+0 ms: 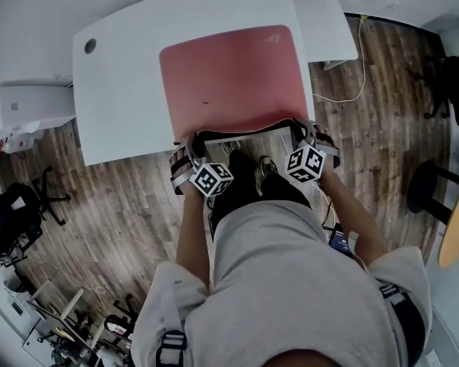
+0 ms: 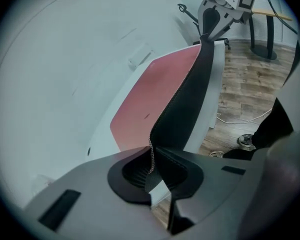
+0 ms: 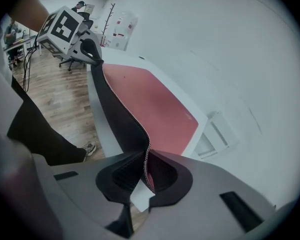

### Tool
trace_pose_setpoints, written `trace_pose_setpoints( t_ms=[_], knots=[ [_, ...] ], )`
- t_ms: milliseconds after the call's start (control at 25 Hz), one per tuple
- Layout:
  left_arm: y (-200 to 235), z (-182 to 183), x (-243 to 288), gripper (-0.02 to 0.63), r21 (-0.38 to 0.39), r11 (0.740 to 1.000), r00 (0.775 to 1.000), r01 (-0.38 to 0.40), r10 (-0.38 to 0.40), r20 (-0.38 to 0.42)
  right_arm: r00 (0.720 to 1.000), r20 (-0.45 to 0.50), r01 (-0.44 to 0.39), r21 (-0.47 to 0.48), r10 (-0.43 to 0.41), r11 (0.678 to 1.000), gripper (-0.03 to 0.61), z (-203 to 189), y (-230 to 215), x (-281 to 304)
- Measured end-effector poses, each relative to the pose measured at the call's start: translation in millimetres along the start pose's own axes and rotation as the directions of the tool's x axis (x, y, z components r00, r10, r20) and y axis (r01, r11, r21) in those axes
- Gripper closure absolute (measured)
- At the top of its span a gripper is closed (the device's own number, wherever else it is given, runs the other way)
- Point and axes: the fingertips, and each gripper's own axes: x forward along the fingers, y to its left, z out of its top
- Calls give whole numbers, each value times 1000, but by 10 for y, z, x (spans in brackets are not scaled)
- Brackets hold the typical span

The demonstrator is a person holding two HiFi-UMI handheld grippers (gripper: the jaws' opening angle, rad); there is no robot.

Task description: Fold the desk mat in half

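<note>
Surroundings: white bench (image 1: 122,75) fills the upper centre; wooden floor (image 1: 122,205) lies around it, with a white cable (image 1: 362,60) at upper right.
Desk mat (image 1: 229,67): red, flat on the bench, its near edge lifted so the black underside shows.
Left tongs (image 2: 152,166): clenched on the mat's lower-left corner.
Right tongs (image 3: 145,170): clenched on the mat's lower-right corner.
</note>
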Motion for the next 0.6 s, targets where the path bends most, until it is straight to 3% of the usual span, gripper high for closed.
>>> trace_pose_setpoints(
  t_ms=[280,600],
  knots=[
    [-33,25,262,580,-27,987,987,158,-159,-22,987,-100,-118,51,122,992,522,-14,22,275],
    [-49,18,301,581,-65,957,959,284,-283,28,981,-159,-111,27,114,993,522,-3,29,307]
  ],
)
